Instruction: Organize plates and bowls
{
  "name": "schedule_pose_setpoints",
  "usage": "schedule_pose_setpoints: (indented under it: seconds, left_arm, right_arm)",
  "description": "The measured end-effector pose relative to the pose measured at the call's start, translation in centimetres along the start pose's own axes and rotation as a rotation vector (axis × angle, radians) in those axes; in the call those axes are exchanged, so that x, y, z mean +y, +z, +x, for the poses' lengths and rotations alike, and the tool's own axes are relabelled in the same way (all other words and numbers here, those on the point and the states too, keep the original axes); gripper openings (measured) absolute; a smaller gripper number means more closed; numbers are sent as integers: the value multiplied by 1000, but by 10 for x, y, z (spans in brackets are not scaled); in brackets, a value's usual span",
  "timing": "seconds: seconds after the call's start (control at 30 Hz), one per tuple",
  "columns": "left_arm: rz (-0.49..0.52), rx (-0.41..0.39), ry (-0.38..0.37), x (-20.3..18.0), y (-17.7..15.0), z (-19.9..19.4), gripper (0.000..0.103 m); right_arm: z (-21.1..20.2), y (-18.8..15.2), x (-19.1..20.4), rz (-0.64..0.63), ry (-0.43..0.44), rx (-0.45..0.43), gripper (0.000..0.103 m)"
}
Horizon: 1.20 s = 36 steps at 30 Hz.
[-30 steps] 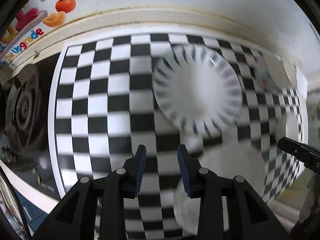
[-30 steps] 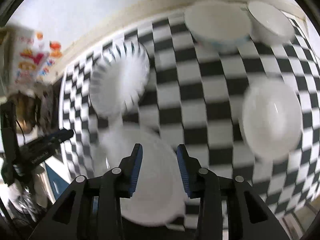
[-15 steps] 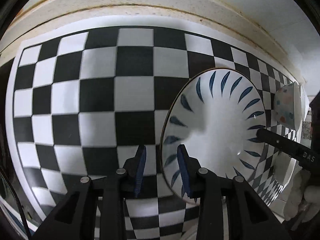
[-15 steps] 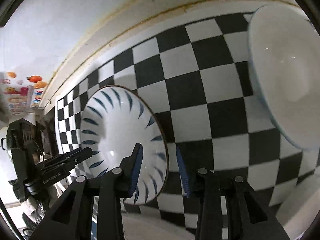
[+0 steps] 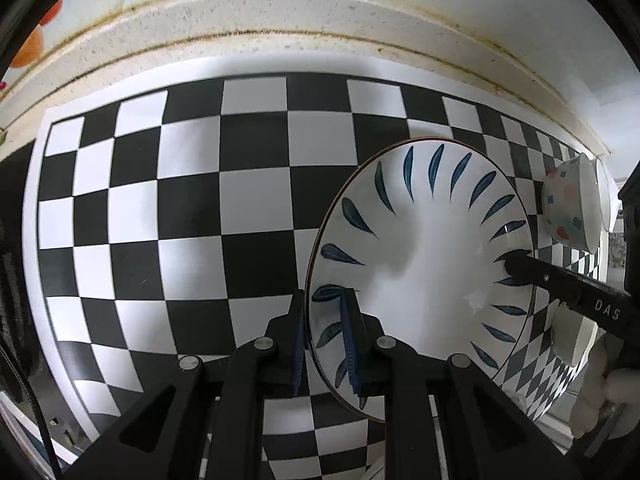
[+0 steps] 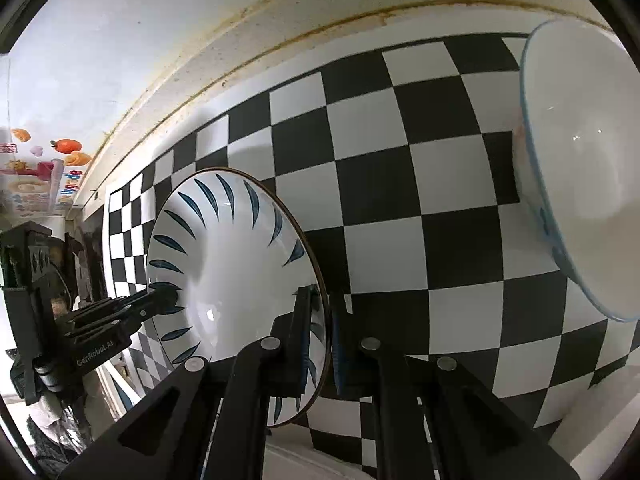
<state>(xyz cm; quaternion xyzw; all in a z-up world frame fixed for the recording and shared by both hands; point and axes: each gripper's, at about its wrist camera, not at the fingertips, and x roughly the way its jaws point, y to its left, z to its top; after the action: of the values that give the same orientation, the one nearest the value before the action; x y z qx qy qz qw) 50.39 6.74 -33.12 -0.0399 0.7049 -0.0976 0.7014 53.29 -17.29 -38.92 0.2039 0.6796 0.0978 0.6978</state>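
Left gripper (image 5: 323, 334) clamped on the near left rim of the blue-leaf plate (image 5: 424, 264), one finger outside the rim, the other on the inner face. Right gripper (image 6: 320, 332) clamped on the opposite rim of the same plate, one finger inside the dish, the other behind its edge. In the left wrist view, right gripper visible as a black bar reaching onto the plate's right rim; in the right wrist view, left gripper visible at the plate's far left rim. Plate white with dark blue leaf strokes ringing the inner wall and a thin dark edge line, positioned over the black-and-white checkered mat (image 5: 192, 208); contact with the mat not determinable. Large white bowl (image 6: 580, 168) with a blue rim line at the right of the mat, well apart from the plate. Small speckled bowl (image 5: 568, 204) at the mat's far right in the left wrist view, near the plate's rim. Stained cream backsplash ledge (image 5: 280, 20) along the mat's far edge. Fruit-print packaging (image 6: 44, 172) at far left.
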Motion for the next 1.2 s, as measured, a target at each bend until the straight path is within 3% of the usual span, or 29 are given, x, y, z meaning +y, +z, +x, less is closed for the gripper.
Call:
schedule_pose_setpoints:
  seconds: [0.4,0.73,0.93,1.2]
  left_arm:
    - [28,-102,6,-24,-27,-61,15]
    - [72,-145,1,-44,-79,-104,15]
    - [78,-124,-3,-52,-117,-102,15]
    - [97,-49,16,-65,-161,-68,15]
  right_arm:
    - [-52,-21,21,-61,34,-58,11]
    - [-97,-75,22,-94,70,-98,11]
    - [-107,-126,5,-95,88,-92,11]
    - [-88,-186,-27,-76,75,-34,11]
